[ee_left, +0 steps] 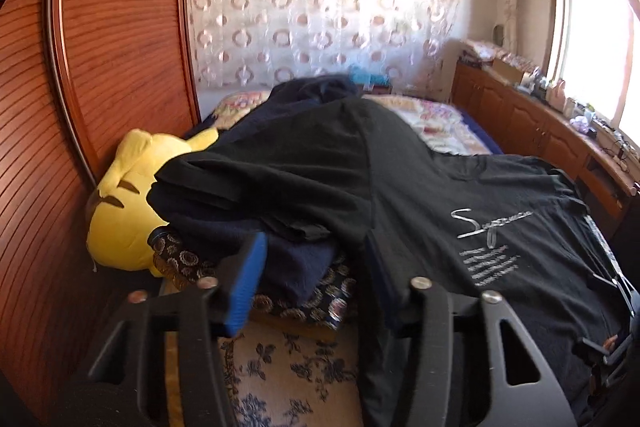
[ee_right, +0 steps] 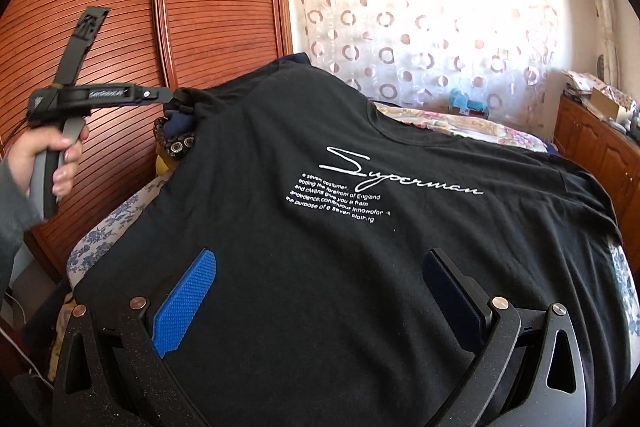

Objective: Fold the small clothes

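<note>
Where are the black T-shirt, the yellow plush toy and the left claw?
black T-shirt (ee_right: 320, 267): right wrist view, plain chest fabric below the print.
yellow plush toy (ee_left: 120, 223): left wrist view, its face.
left claw (ee_left: 316, 263): left wrist view, midway between fingertips.

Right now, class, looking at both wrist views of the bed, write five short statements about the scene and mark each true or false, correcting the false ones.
1. The black T-shirt lies print side up on the bed. True.
2. The right gripper is shut on the shirt's hem. False: its jaws stand wide open over the shirt, with nothing between them.
3. A yellow plush toy lies beside the wooden wardrobe. True.
4. The white script on the shirt reads "Batman". False: it reads "Superman".
5. The left gripper is at the shirt's right sleeve. False: it is at the shirt's left side, near the dark blue clothes, its jaws apart.
</note>
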`<move>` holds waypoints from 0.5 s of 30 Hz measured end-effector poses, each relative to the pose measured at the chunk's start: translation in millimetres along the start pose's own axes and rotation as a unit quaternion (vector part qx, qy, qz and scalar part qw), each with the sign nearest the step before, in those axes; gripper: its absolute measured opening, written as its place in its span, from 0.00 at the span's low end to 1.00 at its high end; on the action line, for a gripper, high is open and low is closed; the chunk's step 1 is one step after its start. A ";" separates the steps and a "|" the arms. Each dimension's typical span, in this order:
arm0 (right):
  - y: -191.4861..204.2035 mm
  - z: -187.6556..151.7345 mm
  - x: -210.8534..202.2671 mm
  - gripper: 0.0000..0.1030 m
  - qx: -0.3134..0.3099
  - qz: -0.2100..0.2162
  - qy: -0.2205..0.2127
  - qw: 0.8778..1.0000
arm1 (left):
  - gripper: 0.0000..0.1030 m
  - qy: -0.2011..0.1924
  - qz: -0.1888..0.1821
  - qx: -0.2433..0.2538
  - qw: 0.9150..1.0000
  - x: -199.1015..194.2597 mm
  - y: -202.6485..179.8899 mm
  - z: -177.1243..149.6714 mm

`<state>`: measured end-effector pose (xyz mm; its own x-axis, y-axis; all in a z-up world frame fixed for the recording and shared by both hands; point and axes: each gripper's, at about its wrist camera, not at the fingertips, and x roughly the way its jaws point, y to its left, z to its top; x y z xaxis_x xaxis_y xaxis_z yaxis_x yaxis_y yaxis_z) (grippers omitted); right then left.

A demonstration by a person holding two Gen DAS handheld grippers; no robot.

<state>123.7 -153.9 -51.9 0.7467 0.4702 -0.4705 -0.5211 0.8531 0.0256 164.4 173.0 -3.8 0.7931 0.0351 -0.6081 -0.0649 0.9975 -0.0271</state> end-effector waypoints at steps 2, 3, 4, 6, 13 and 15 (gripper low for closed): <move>-1.3 -0.6 0.4 1.00 0.001 0.001 0.003 1.000 | 0.39 0.015 0.009 -0.001 1.000 13.1 2.6 3.1; 0.0 0.2 2.5 1.00 0.001 0.001 0.005 1.000 | 0.37 0.024 0.013 0.001 1.000 18.9 2.8 3.7; -0.2 -0.2 3.3 1.00 0.004 0.002 0.006 1.000 | 0.37 0.032 0.013 0.003 0.999 25.0 2.2 3.8; 1.3 0.5 6.0 1.00 0.004 0.002 0.008 1.000 | 0.36 0.046 0.009 0.005 0.999 33.7 1.9 3.0; 1.7 -0.8 5.2 1.00 0.009 0.006 0.006 1.000 | 0.06 0.046 0.022 0.027 0.998 37.0 0.5 8.4; 1.9 -1.1 5.8 1.00 0.010 0.007 0.005 1.000 | 0.04 0.042 0.023 0.035 0.998 34.3 -0.3 14.0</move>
<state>126.6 -149.7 -55.6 0.7355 0.4799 -0.4782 -0.5233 0.8508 0.0490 200.1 174.8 -13.5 0.7371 0.0780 -0.6713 -0.0545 0.9969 0.0560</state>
